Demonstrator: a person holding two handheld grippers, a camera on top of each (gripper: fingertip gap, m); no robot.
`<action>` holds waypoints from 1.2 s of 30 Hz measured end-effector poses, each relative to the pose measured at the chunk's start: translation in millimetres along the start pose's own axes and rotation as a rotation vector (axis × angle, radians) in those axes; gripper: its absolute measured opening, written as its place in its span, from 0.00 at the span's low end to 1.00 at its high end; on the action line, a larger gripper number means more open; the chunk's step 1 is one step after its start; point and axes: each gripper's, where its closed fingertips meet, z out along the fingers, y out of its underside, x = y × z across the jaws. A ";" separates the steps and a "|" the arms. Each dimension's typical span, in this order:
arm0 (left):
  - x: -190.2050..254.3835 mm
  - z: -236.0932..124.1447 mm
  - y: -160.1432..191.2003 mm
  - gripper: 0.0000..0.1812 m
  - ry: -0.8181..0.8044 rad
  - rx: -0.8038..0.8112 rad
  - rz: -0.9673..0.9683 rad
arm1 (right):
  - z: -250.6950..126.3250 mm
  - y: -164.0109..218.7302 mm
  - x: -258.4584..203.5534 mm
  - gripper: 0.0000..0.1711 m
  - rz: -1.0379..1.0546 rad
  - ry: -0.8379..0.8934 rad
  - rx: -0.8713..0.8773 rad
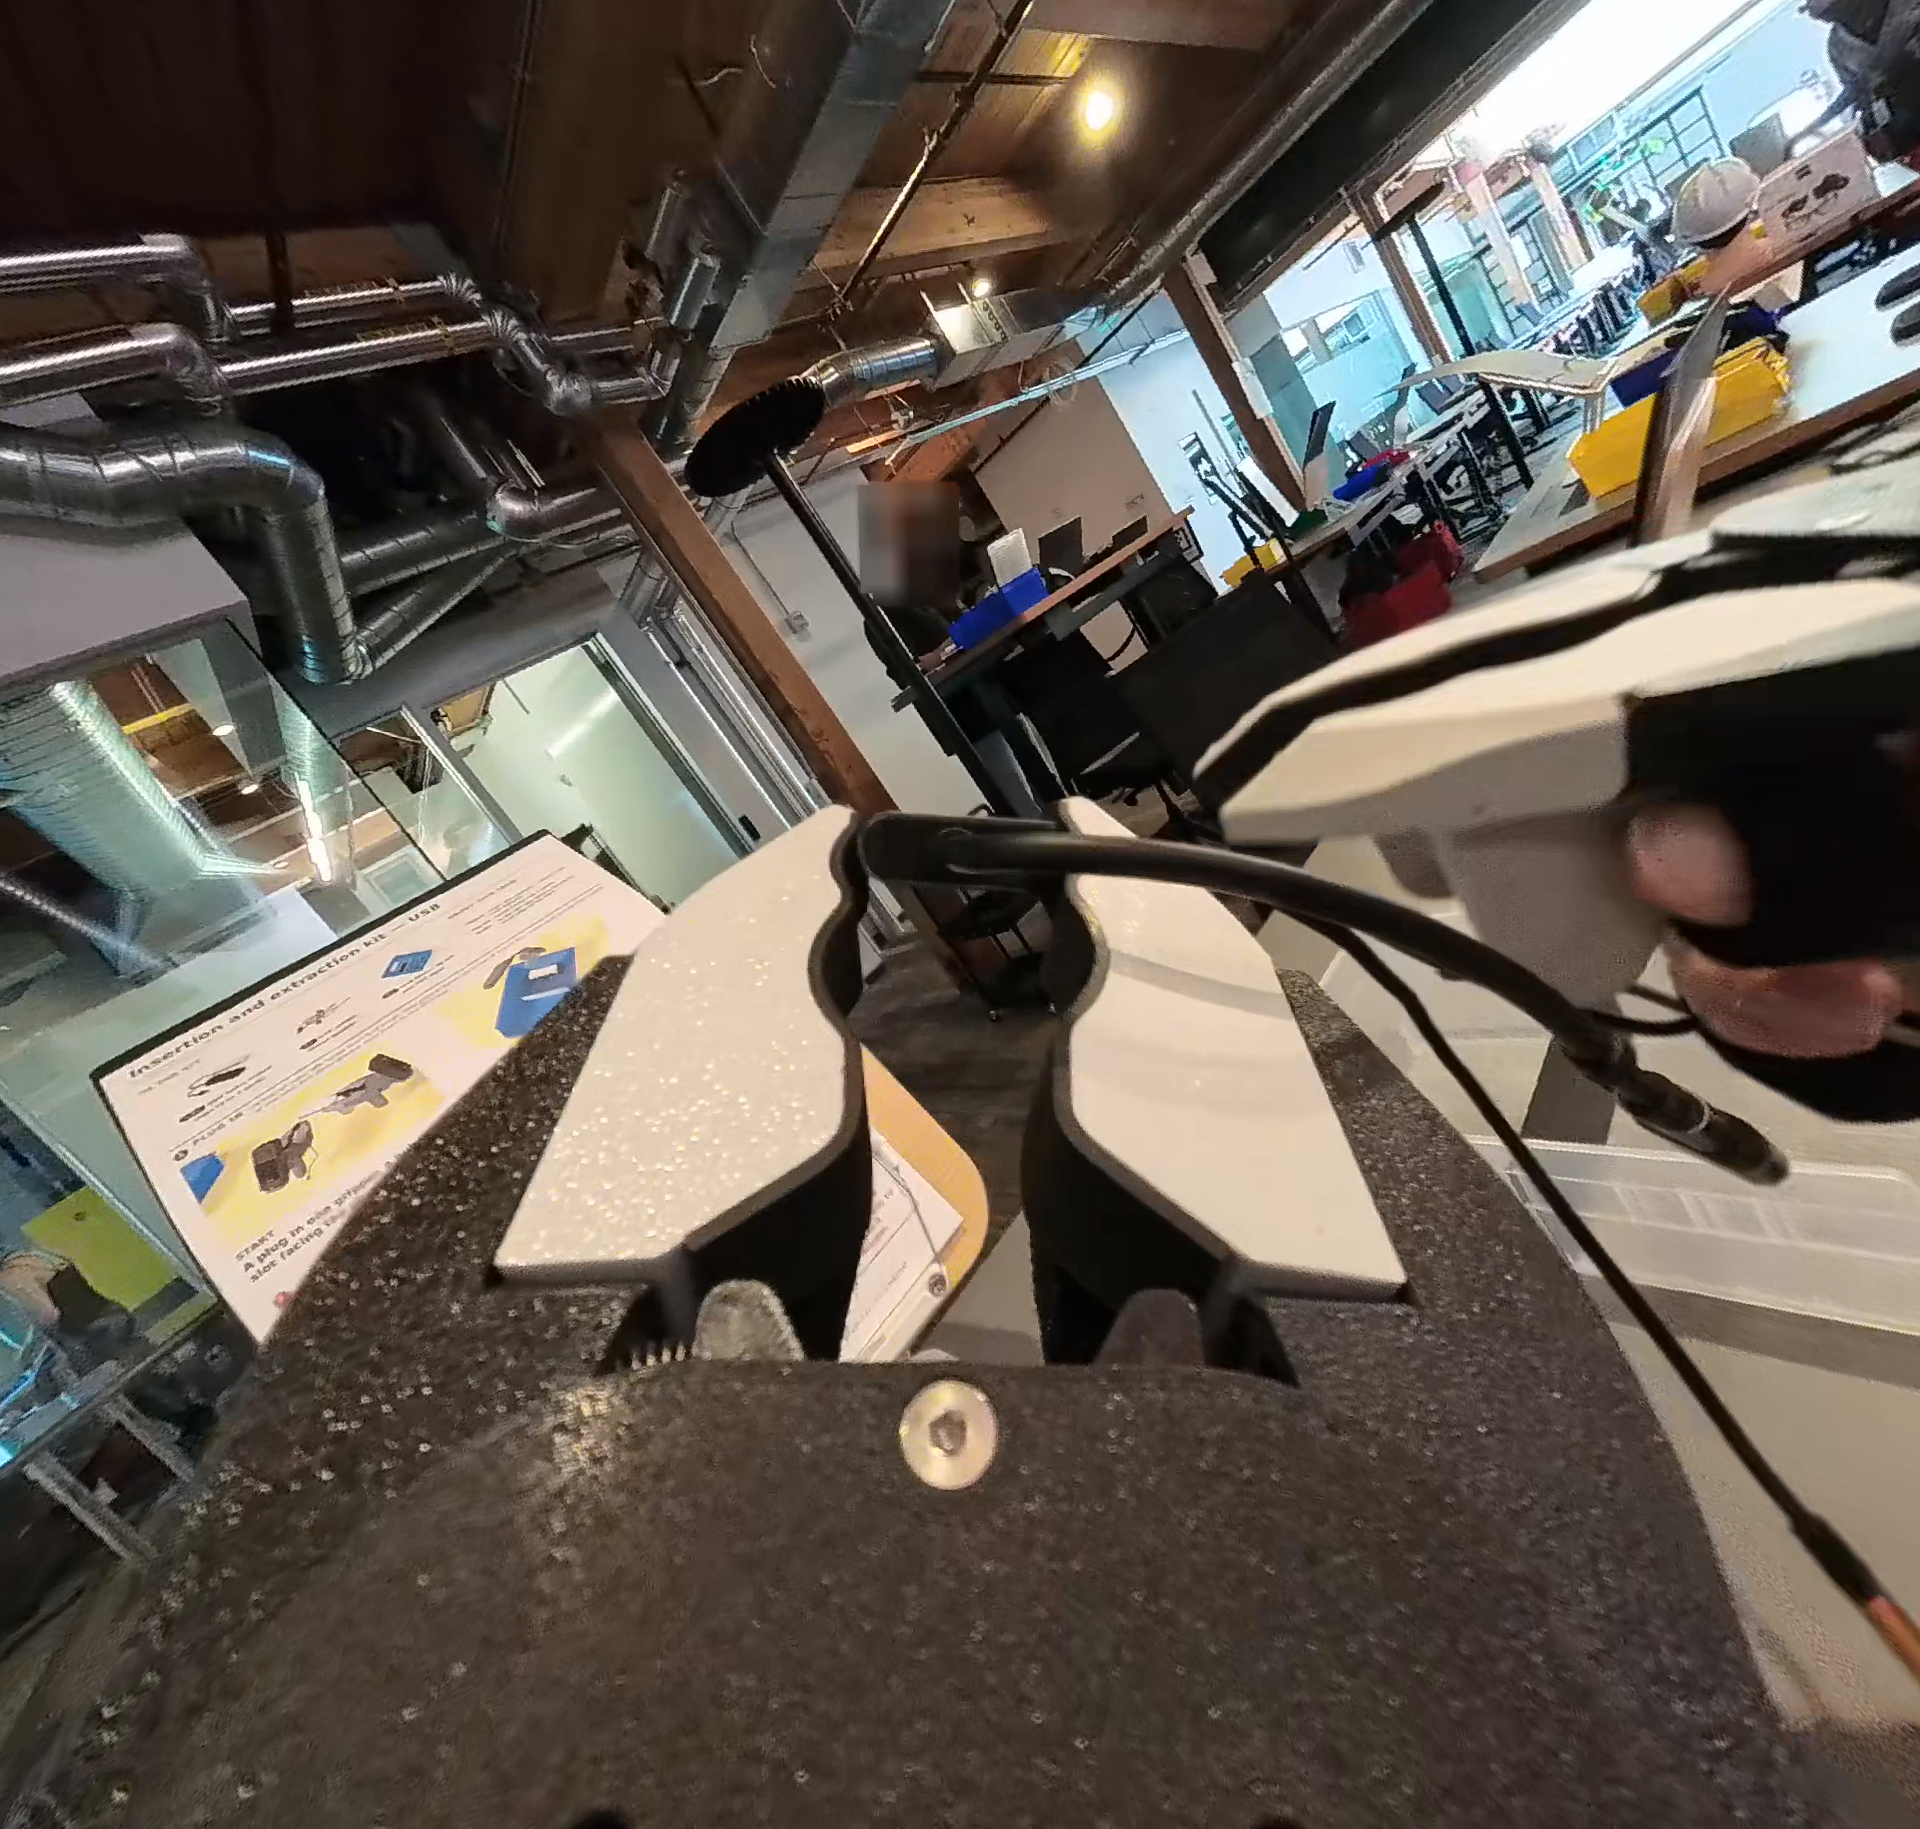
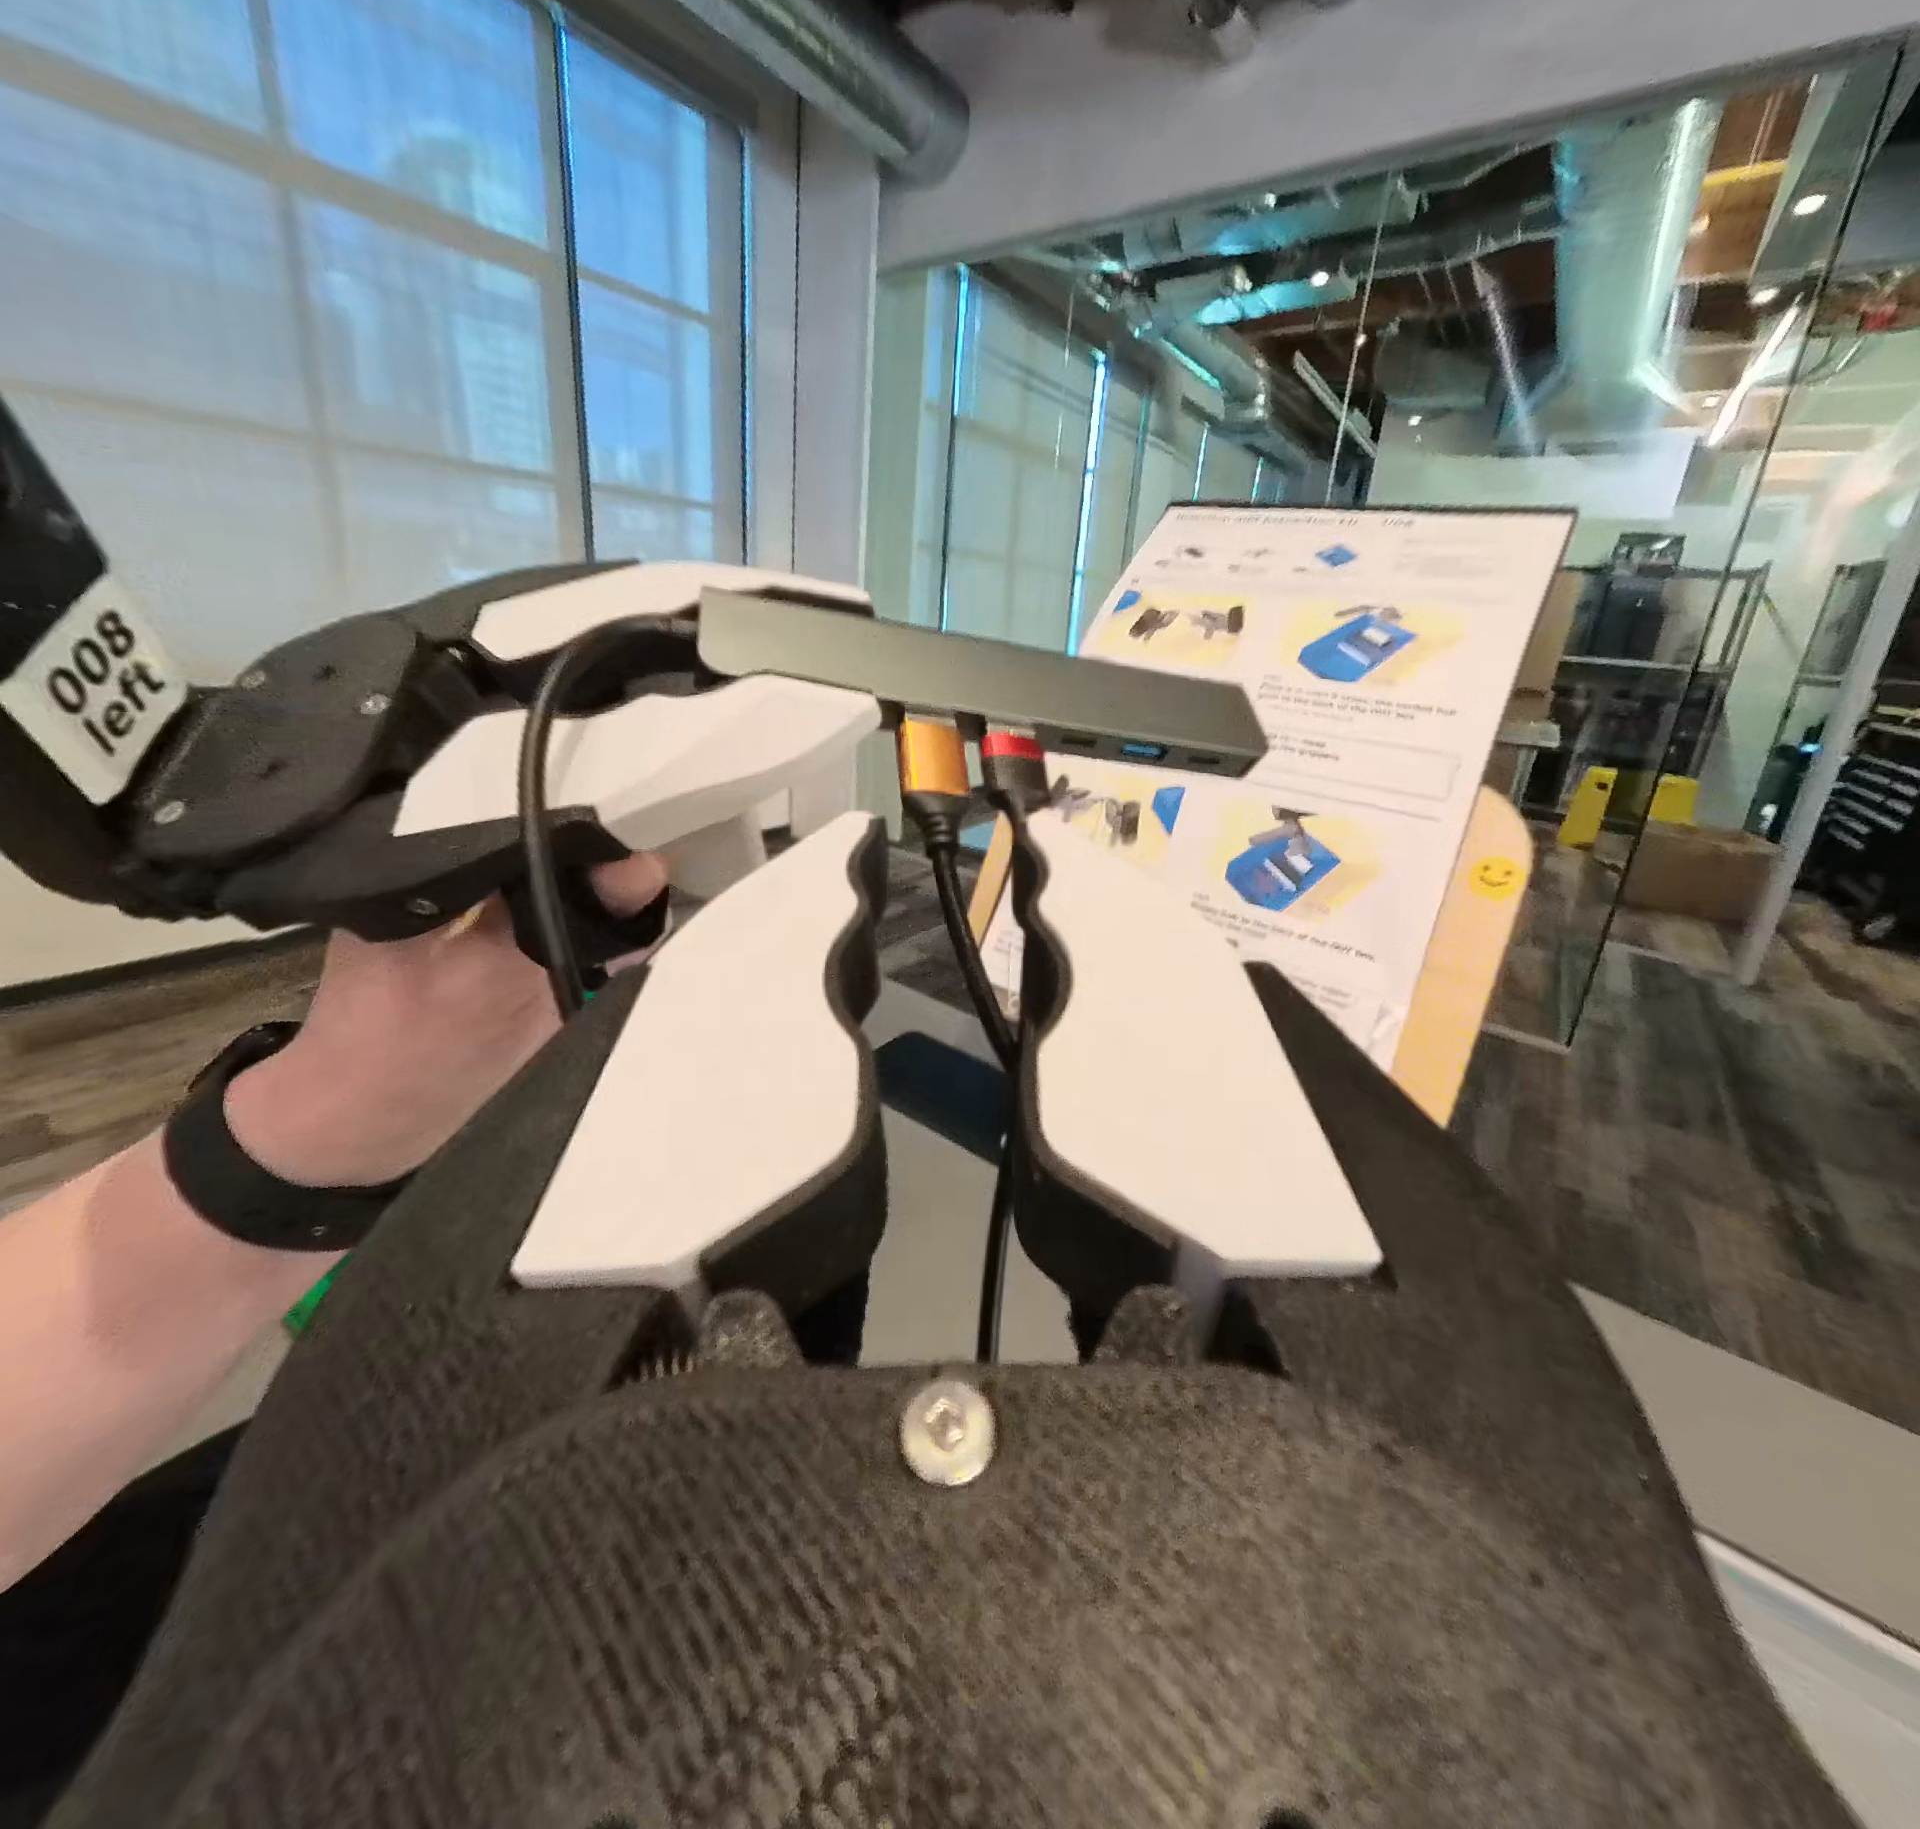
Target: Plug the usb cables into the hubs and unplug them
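A dark grey USB hub (image 2: 987, 667) hangs in the air, level, in the right wrist view. My left gripper (image 2: 821, 662) is shut on its left end. An orange plug (image 2: 933, 756) and a red plug (image 2: 1013, 761) sit in ports on the hub's underside; more ports to their right are empty. Their black cables drop between the fingers of my right gripper (image 2: 951, 844), which is open just below the plugs. In the left wrist view my left gripper (image 1: 956, 834) clamps the hub's dark end (image 1: 966, 844). The hub's own cable (image 1: 1299, 906) trails right, under my right gripper (image 1: 1247, 761).
A printed instruction sheet (image 2: 1330, 699) stands on a wooden stand behind the hub; it also shows in the left wrist view (image 1: 364, 1031). A grey tabletop (image 2: 1766, 1467) lies below. A glass wall (image 2: 1714, 636) stands at the right. A thin black cable (image 1: 1558, 1208) hangs down.
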 end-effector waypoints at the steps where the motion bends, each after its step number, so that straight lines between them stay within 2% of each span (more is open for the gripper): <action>1: 0.7 -0.3 -1.0 0.17 -0.001 0.003 0.003 | 2.1 2.9 -1.1 0.13 0.019 -0.009 -0.006; 13: 2.6 -1.5 -1.0 0.17 -0.003 0.027 -0.015 | 14.0 8.6 -6.5 0.06 0.221 -0.190 0.044; 20: -3.9 -6.6 -4.6 0.17 -0.037 0.060 -0.009 | 14.4 3.1 -13.5 0.04 0.140 -0.147 0.074; 21: -9.0 -9.0 -6.6 0.17 -0.066 0.071 -0.018 | 13.6 0.5 -16.0 0.04 0.129 -0.146 0.082; 23: -44.4 -20.6 -4.2 0.17 -0.234 0.081 -0.028 | 3.2 -8.2 -24.3 0.04 0.128 -0.187 0.125; 24: -58.2 -28.3 -3.2 0.17 -0.240 0.101 -0.087 | -4.4 -13.6 -22.0 0.04 0.135 -0.171 0.157; 25: -62.8 -35.3 -7.0 0.17 -0.181 0.147 -0.173 | -10.0 -15.5 -18.3 0.04 0.116 -0.143 0.165; 27: -66.8 -46.4 -12.1 0.17 -0.127 0.183 -0.232 | -14.1 -10.9 -16.4 0.04 0.063 -0.137 0.107; 29: -68.1 -49.5 -2.8 0.17 -0.158 0.104 -0.169 | -20.9 -14.7 -19.6 0.04 0.063 -0.199 0.079; 32: -67.6 -57.4 11.8 0.17 -0.168 0.023 -0.147 | -44.8 -50.8 -12.8 0.04 0.100 -0.309 0.093; 34: -78.3 -69.9 22.0 0.17 -0.228 -0.020 -0.141 | -58.4 -64.0 2.8 0.04 0.051 -0.325 0.017; 36: -88.6 -85.2 30.3 0.17 -0.277 -0.044 -0.148 | -67.9 -58.9 30.2 0.04 -0.046 -0.266 -0.109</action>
